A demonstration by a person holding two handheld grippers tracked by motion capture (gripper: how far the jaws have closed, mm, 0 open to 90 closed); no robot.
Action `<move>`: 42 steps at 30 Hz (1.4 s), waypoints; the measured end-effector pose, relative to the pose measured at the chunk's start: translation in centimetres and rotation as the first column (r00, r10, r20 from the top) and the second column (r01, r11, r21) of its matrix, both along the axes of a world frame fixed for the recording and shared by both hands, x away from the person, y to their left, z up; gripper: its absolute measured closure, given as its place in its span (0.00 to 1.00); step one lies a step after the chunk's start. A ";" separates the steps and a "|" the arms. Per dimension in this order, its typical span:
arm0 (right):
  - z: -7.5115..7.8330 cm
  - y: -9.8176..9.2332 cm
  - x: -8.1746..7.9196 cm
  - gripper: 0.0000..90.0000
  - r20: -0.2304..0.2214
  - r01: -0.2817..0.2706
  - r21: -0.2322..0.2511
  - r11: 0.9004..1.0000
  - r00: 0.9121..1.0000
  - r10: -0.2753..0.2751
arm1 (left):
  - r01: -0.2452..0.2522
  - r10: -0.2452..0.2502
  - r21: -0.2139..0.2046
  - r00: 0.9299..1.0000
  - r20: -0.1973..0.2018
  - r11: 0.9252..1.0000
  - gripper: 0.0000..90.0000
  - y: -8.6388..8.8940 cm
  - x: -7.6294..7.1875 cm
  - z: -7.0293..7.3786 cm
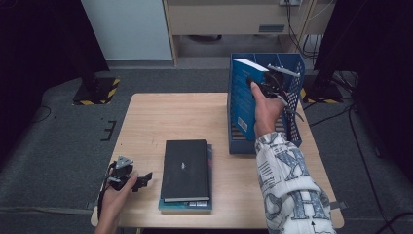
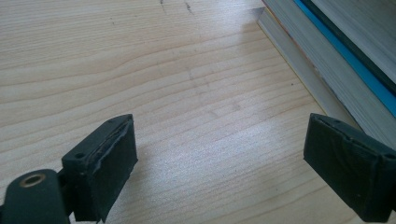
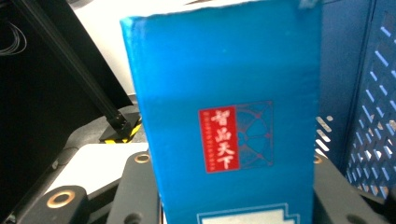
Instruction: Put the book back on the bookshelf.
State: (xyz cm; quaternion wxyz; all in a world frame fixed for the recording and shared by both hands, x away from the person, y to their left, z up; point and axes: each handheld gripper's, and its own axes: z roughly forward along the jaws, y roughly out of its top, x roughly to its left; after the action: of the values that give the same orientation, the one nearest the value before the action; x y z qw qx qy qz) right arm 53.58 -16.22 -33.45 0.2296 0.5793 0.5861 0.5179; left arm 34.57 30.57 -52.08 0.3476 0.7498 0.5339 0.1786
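Left of the stacked books [image 1: 186, 176], the left gripper [image 1: 146, 180] rested wide open and empty on the table [image 1: 160, 117]. Right of them, the right gripper [image 3: 233, 196] clamped a blue book [image 1: 243, 97] upright inside the blue rack [image 1: 292, 68]; its own view revealed the red label [image 3: 219, 140].

The blue book [image 1: 242, 97] stands upright on its lower edge inside the blue file rack [image 1: 293, 124], against the rack's left wall, its top rising above the rack's rim. Its cover [image 3: 224, 116] is plain bright blue with a red label of white characters beside a fine line pattern, and a pale panel at the lower edge. The white page block shows along its top. It is clamped between two black jaws.
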 end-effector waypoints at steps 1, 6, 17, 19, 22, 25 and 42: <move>-0.1 0.0 0.0 0.67 0.000 0.002 0.000 1.000 1.000 -0.002 | 0.001 -0.001 0.001 1.000 0.000 1.000 0.10 0.0 0.0 0.0; -0.4 0.1 0.0 0.67 0.001 0.011 -0.005 1.000 1.000 -0.011 | 0.001 -0.001 0.002 1.000 0.000 1.000 0.10 0.0 0.0 0.0; -0.6 0.4 0.1 0.67 0.009 0.024 -0.005 1.000 1.000 -0.024 | 0.001 -0.001 0.002 1.000 0.001 1.000 0.10 0.0 0.0 0.0; -0.6 0.4 0.1 0.67 0.018 0.025 -0.009 1.000 1.000 -0.025 | 0.003 -0.003 0.003 1.000 0.001 1.000 0.10 0.0 0.0 0.0; -0.5 0.5 0.0 0.67 0.040 0.034 -0.007 0.999 0.999 -0.034 | 0.005 -0.005 0.006 1.000 0.000 1.000 0.10 0.0 0.0 0.0; -0.7 0.5 0.1 0.67 0.057 0.043 -0.008 0.999 0.997 -0.043 | 0.006 -0.006 0.009 1.000 0.001 1.000 0.10 0.0 0.0 0.0; -3.2 1.2 0.3 0.67 0.022 0.039 -0.028 0.999 0.999 -0.039 | 0.011 -0.011 0.012 1.000 0.002 1.000 0.10 -0.1 0.0 0.0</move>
State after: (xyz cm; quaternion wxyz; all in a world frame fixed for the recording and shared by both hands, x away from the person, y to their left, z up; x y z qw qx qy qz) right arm 53.83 -15.04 -36.65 0.2541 0.5818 0.5795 0.5109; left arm 34.61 30.48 -52.04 0.3445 0.7547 0.5282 0.1808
